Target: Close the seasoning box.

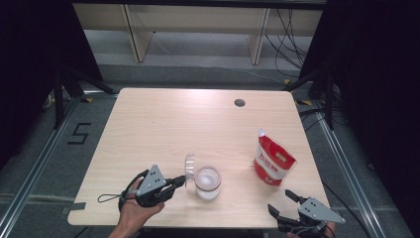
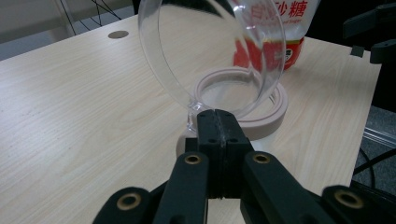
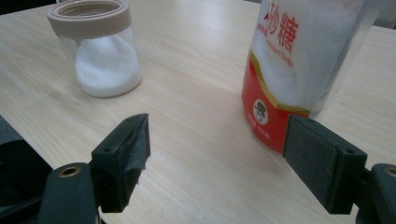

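In the lower left of the high view, the left gripper (image 1: 179, 181) has its jaws pressed together on the edge tab of a round clear plastic lid (image 1: 189, 167), which stands on edge, swung up and open beside the mouth of the jar. In the left gripper view the lid (image 2: 212, 51) fills the upper middle of the frame, tilted back above the jar's beige rim, and the pinch sits at the lid's bottom edge, just in front of that rim.

Just right of it, at lower centre of the high view, stands the short clear glass jar with a beige collar (image 1: 207, 182), its mouth uncovered. In the right gripper view the jar (image 3: 99, 51) at upper left holds a low mound of white granules, well short of full.

Further right, the red and white stand-up pouch of sugar (image 1: 272, 161) stands upright on the light wooden table (image 1: 163, 119), well apart from the jar and untouched.

At the lower right edge, the right gripper (image 1: 283, 204) waits with its jaws spread wide and empty; in its own view the pouch (image 3: 299, 60) stands just beyond them.

By my reading, opening the jar is done; taking up the pouch and pouring are still to come.
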`<state>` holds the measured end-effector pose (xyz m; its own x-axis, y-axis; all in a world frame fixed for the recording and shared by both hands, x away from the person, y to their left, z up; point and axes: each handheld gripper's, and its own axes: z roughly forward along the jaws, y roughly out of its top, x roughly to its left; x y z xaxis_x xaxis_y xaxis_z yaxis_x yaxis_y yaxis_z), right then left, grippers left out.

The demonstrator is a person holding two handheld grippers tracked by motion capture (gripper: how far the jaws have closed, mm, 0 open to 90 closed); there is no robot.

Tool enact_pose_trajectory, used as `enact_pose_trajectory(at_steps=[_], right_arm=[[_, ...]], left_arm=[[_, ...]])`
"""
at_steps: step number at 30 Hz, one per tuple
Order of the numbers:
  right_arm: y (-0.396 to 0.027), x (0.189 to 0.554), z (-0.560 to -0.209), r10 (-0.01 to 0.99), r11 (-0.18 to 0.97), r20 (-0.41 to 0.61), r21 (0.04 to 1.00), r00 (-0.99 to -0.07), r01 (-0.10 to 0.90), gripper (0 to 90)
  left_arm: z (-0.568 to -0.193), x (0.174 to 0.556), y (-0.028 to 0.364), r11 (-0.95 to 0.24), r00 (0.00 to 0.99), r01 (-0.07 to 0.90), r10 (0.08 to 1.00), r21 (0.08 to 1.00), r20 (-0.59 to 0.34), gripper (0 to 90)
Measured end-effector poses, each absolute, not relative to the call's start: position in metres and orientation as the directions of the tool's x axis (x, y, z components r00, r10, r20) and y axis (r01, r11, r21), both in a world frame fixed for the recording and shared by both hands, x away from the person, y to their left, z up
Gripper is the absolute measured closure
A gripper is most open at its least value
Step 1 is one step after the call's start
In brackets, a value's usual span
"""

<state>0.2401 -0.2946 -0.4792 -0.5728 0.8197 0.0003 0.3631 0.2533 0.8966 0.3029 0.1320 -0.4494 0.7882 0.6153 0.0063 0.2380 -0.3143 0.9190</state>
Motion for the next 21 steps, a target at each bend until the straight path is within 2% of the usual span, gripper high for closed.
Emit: enact_pose_trajectory(at_steps=[8,10,13,15,16,21], right_arm=[[-0.295,0.24,-0.479,0.819,0.255,-0.002,0.897,-0.574,0.361,24.5],[-0.295,0.24,-0.479,0.819,0.254,-0.001,0.897,-0.574,0.361,24.5],[-0.295,0.24,-0.479,0.818,0.255,-0.002,0.897,-0.575,0.361,24.6],[-0.295,0.24,-0.479,0.818,0.255,-0.001,0.897,-0.575,0.361,24.6],[-0.295,0.24,-0.479,0.819,0.254,-0.001,0.898,-0.574,0.36,24.6],[-0.295,0.24,-0.479,0.818,0.256,-0.002,0.897,-0.575,0.361,24.6]], left_arm=[[-0.452,0.303,0.126,-0.34,0.804,0.231,0.594,0.912,0.018,88.4],[-0.453,0.302,0.126,-0.32,0.802,0.244,0.598,0.915,-0.004,87.4],[-0.453,0.302,0.129,-0.306,0.792,0.261,0.61,0.915,-0.022,82.2],[-0.452,0.302,0.13,-0.297,0.791,0.267,0.611,0.917,-0.033,74.6],[-0.451,0.303,0.133,-0.312,0.796,0.257,0.605,0.915,-0.017,74.6],[-0.455,0.301,0.137,-0.313,0.791,0.268,0.612,0.911,-0.022,56.6]])
